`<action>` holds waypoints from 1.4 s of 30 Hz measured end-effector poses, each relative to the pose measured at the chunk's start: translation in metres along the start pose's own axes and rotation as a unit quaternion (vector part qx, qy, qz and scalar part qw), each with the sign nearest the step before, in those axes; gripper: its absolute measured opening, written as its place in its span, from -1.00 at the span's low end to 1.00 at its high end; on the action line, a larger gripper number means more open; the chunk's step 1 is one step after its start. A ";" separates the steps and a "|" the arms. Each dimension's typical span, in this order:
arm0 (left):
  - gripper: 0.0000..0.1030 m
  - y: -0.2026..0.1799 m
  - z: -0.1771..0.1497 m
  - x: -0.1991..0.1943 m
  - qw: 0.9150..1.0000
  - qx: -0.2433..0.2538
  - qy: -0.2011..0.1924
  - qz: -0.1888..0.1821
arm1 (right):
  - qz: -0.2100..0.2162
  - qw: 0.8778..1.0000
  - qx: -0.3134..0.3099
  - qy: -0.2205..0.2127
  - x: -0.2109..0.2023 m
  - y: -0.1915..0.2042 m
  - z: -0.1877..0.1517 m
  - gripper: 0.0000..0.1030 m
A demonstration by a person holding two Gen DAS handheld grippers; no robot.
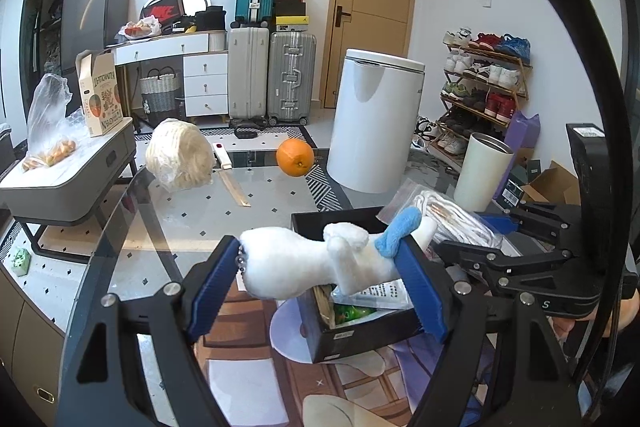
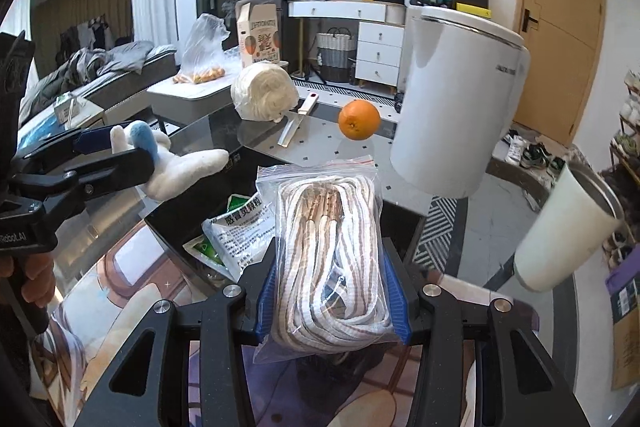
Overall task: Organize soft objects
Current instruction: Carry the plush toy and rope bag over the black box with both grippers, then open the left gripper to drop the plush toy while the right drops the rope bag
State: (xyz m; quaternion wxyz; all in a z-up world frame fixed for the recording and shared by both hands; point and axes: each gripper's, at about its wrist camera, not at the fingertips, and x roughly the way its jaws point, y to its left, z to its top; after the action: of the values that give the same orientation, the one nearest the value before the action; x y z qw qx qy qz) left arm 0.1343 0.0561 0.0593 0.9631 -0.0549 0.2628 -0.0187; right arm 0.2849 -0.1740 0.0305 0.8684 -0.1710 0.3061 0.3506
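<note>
my left claw [image 1: 320, 267] grasping white plush toy [image 1: 320, 263] | my right claw [image 2: 334, 291] clenched on bagged rope [image 2: 332, 251] | both above black box [image 1: 360, 331] on glass desk [image 1: 240, 211]

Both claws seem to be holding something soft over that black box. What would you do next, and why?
Probably lower the left gripper a little and let the white plush toy drop into the black box. The toy already hangs above the open box, which holds packets. The right gripper holds the bagged rope beside it and could follow.
</note>
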 end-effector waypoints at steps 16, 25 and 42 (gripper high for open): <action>0.56 -0.015 0.002 0.041 0.999 0.016 0.035 -0.023 | -0.017 1.000 -0.008 -0.010 -0.006 -0.015 0.004 -0.11; 0.94 -0.018 0.002 0.047 0.999 0.026 0.038 -0.021 | -0.014 1.000 -0.016 -0.016 -0.009 -0.015 0.005 -0.11; 1.00 0.003 -0.012 0.018 1.000 0.010 0.027 0.004 | 0.080 0.988 -0.127 0.024 0.013 0.010 0.014 -0.11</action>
State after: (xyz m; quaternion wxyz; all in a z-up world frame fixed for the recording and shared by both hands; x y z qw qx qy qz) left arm 0.1435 0.0572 0.0393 0.9563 -0.0434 0.2885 -0.0189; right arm 0.2914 -0.1531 0.0317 0.8011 -0.2637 0.2924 0.4507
